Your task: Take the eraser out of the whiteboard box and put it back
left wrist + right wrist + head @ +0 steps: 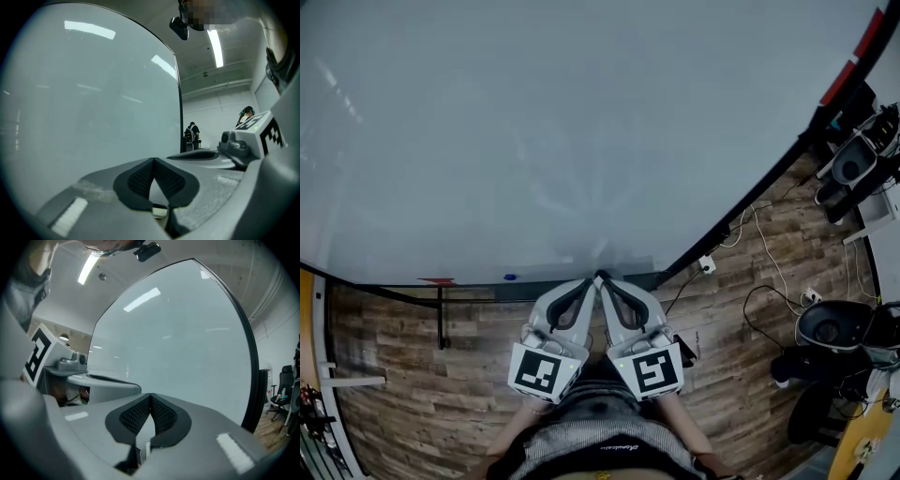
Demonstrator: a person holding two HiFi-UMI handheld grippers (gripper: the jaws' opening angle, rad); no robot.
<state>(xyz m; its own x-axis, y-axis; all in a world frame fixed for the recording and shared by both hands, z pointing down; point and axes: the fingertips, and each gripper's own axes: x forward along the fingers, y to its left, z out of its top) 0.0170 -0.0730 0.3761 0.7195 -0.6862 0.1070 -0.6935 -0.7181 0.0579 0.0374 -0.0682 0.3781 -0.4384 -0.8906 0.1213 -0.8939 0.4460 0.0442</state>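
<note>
Jaws of left hand-held gripper and right hand-held gripper pressed together, nothing pinched. Tips side by side at lower edge of whiteboard, above wooden floor. Place of eraser: cannot tell from any view.

Wood-plank floor, ceiling strip lights

Whiteboard bars the way straight ahead.

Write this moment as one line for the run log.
left gripper: shut, empty | right gripper: shut, empty | both side by side, facing whiteboard | eraser: not in view
</note>
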